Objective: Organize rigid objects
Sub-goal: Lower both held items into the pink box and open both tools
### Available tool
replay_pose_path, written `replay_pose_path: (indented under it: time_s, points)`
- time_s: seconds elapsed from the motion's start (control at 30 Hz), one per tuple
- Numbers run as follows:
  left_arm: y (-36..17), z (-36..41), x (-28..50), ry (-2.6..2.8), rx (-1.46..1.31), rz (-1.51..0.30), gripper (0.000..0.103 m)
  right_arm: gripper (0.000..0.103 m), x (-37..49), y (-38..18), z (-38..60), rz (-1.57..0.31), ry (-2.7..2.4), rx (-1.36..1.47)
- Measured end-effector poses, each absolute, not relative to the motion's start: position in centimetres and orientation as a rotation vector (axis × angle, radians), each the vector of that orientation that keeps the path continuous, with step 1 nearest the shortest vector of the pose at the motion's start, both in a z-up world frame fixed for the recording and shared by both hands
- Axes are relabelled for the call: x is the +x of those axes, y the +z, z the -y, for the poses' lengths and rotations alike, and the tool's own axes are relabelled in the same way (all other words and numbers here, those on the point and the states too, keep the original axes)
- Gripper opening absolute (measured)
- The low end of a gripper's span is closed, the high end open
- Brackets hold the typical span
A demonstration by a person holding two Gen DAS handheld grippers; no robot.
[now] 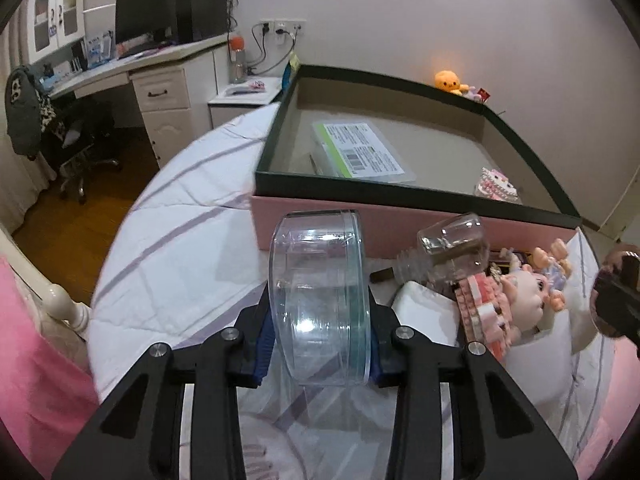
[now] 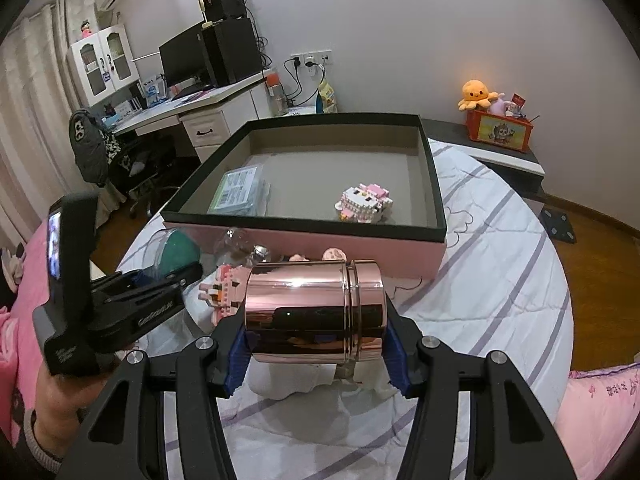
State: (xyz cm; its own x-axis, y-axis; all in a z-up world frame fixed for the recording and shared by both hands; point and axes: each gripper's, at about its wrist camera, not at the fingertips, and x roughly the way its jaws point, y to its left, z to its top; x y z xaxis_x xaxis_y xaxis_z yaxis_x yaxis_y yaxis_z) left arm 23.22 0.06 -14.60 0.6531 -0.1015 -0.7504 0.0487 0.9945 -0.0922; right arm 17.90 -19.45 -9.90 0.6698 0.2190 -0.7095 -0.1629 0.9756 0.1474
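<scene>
Jaws grip clear tub (image 1: 320, 300) and canister (image 2: 316, 312) before box rim (image 2: 304, 224).

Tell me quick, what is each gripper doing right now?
Left gripper: closed on a clear round plastic container.
Right gripper: closed on a shiny rose-gold metal canister.

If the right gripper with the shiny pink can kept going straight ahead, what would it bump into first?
Probably the pink front wall of the big box, just ahead of the right gripper and its can. Depth is hard to judge.

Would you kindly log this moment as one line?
left hand-held gripper: holds clear round plastic container | right hand-held gripper: holds rose-gold metal canister | neither boxed
</scene>
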Motion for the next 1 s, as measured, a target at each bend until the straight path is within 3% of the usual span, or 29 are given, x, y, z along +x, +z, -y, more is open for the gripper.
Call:
replay_pose_path:
  time_s: [0.27,0.6,1.0]
  points:
    - [-9.7,-0.3,22.0,-0.100,-0.057,-0.767,0.037,0.056,19.1,-7.5,19.4,-0.758,0.234,0.053]
    - [-3.9,1.8,28.8,-0.150,-0.048,-0.659,0.037,0.056,25.9,-3.9,19.3,-0.691,0.240,0.036]
    - [-7.7,5.3,38.6,-0.187,-0.015,-0.786,0.037,0.057,35.9,-7.2,20.3,-0.796,0.196,0.047]
